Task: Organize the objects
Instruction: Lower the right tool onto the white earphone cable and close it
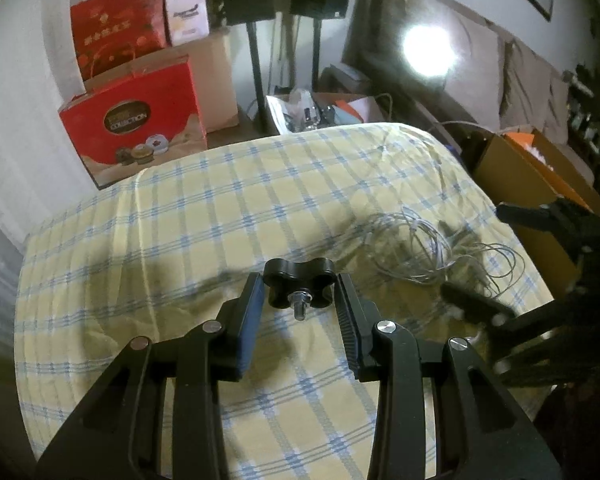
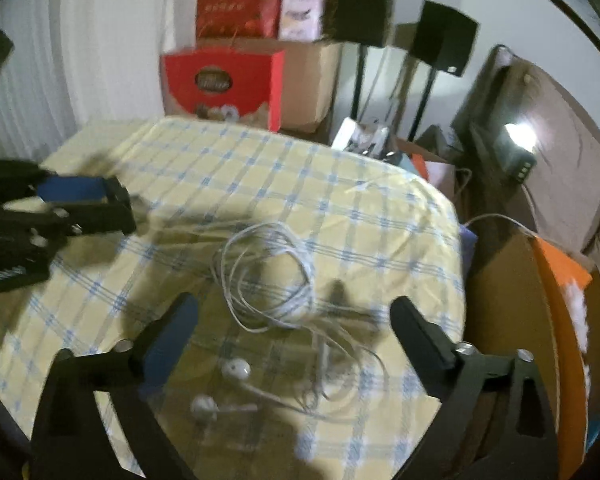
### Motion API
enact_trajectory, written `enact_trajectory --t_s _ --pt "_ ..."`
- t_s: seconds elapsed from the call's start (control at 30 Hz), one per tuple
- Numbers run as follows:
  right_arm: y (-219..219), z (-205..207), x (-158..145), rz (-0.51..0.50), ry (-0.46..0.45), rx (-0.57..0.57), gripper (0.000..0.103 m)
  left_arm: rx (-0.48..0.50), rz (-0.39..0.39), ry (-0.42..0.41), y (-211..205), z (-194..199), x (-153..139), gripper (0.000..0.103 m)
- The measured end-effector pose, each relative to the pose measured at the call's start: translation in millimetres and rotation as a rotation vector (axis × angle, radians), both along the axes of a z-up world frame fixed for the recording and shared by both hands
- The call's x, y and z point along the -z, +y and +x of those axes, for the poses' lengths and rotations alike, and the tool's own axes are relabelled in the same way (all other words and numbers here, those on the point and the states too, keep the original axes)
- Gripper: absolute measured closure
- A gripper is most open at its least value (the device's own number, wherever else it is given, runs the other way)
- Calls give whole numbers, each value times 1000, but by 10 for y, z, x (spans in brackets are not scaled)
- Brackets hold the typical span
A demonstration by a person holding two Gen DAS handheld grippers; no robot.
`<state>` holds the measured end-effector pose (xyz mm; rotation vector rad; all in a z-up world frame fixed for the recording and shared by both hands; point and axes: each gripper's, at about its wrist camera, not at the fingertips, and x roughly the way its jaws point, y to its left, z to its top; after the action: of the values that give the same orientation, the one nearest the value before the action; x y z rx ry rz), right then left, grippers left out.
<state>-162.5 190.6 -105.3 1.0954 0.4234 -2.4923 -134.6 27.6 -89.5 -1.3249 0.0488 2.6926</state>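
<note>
Gripping a knob, hovering over earphones.
Left gripper point(image 1: 299, 294) clamping black lobed knob point(image 1: 299, 285) between fingertips; right gripper point(image 2: 294, 314) spreading wide above tangled white earphones point(image 2: 270, 280), lying on checked cloth point(image 2: 340, 184).

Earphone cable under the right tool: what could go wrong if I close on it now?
1. The earphone cable lies in loose, overlapping loops; the open right tool may pinch one strand and drag the tangle.
2. The earbuds sit near the table's near edge and could be pulled off.
3. The left tool, gripping a black knob, is close by.
</note>
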Motion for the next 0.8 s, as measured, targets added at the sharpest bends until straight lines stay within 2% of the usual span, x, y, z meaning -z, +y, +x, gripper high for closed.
enact_trajectory --t_s 0.07,0.2,0.37,0.43,0.57,0.6,0.63,0.67,0.73,0.8 --pt "-86 -43 46 5 -11 -31 4 -12 0 7 -52 5 2 69" --pt "-196 -161 147 15 -47 -63 4 -52 -63 40 -118 11 28 69" --pt "-238 -270 306 -2 -112 -37 4 -79 -24 19 -303 -30 105 69" --pt "-195 -301 351 -49 -140 -11 3 -90 -11 10 -373 -37 135 69" --pt "-188 -303 363 -49 -141 5 5 -100 8 6 -451 -36 156 69" --pt "-185 -303 347 -49 -140 6 12 -101 12 5 -462 -37 152 69" --pt "-181 -308 342 -52 -139 1 24 -102 17 6 -479 -34 149 69" --pt "-179 -306 325 -55 -135 -1 30 -102 21 6 -489 -34 143 69" --pt "-175 -325 297 -60 -136 0 54 -98 26 11 -497 -20 128 69" --pt "-179 -357 275 -66 -137 0 65 -93 21 19 -494 -4 115 69"
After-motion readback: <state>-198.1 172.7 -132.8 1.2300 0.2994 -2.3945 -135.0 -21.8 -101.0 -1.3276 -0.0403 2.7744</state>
